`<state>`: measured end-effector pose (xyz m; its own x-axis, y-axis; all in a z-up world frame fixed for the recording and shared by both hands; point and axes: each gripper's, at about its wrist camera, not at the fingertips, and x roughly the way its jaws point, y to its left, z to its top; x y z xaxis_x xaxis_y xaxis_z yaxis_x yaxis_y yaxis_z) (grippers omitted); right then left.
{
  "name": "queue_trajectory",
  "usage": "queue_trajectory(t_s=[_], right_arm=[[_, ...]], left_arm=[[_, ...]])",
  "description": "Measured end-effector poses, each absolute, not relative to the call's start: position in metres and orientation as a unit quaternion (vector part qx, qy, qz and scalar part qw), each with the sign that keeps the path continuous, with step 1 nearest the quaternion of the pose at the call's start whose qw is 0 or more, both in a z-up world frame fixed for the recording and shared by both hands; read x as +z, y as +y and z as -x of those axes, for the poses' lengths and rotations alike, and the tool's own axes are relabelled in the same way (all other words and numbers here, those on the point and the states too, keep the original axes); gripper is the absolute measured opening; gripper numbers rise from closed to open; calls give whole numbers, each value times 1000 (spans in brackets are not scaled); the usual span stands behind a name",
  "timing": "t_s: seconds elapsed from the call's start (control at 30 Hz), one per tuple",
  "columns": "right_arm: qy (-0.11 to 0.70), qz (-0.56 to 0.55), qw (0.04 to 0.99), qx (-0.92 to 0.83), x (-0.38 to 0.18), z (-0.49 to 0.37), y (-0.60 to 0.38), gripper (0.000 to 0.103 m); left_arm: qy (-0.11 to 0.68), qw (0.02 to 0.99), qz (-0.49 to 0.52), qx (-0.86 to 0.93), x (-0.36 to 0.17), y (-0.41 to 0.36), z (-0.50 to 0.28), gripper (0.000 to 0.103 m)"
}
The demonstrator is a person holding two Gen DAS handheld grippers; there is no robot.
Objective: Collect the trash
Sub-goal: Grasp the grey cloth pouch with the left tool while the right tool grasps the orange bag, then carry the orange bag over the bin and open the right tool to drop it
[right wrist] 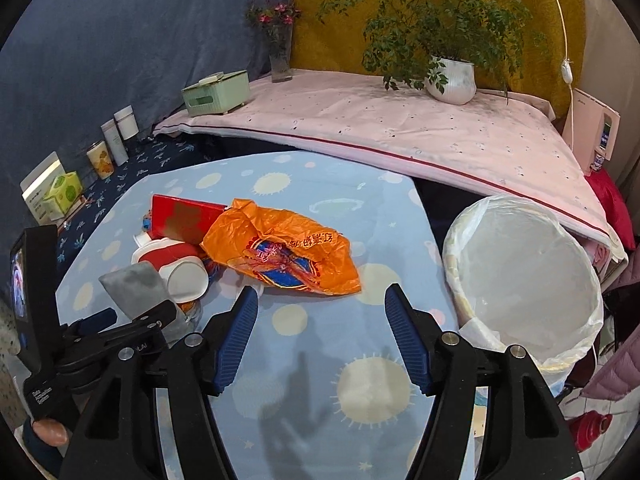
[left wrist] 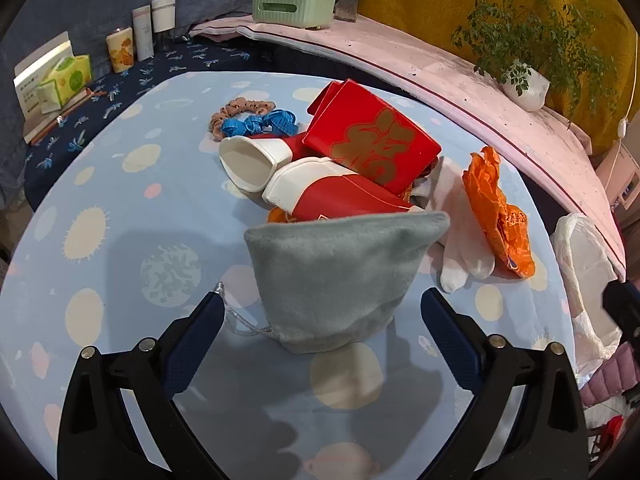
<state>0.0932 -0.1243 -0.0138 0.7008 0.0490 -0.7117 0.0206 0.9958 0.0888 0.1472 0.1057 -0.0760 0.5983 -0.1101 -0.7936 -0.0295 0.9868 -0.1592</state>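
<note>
The right tool (right wrist: 320, 332) hangs over the bench (right wrist: 320, 360) with its blue-padded fingers apart and empty, and the crumpled orange plastic bag (right wrist: 282, 250) lies just ahead of its tips, its long axis running crosswise to them. The white-lined round waste bin (right wrist: 520, 276) stands off its right side. The left tool (left wrist: 322, 320), likewise spread and empty, faces a grey felt drawstring pouch (left wrist: 340, 276), so the right one looks nearer the bag.

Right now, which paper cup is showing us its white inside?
The left cup, nearest the blue ribbon: its open mouth faces the camera. The other cup lies partly under the red box.
</note>
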Motion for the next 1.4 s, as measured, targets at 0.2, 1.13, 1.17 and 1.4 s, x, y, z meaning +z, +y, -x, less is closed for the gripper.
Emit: queue_trajectory(t_s=[0.2, 1.13, 1.17, 1.4], right_arm=[[402, -35, 915, 19, -29, -109, -104, 64], [399, 16, 916, 42, -30, -161, -65, 3], [394, 15, 918, 41, -24, -160, -68, 3], [345, 15, 938, 27, 33, -142, -95, 3]], left_arm=[[459, 882, 91, -60, -78, 108, -153, 45], [410, 898, 118, -111, -9, 131, -138, 5], [407, 899, 118, -115, -5, 128, -137, 5], [379, 905, 113, -155, 34, 99, -138, 5]])
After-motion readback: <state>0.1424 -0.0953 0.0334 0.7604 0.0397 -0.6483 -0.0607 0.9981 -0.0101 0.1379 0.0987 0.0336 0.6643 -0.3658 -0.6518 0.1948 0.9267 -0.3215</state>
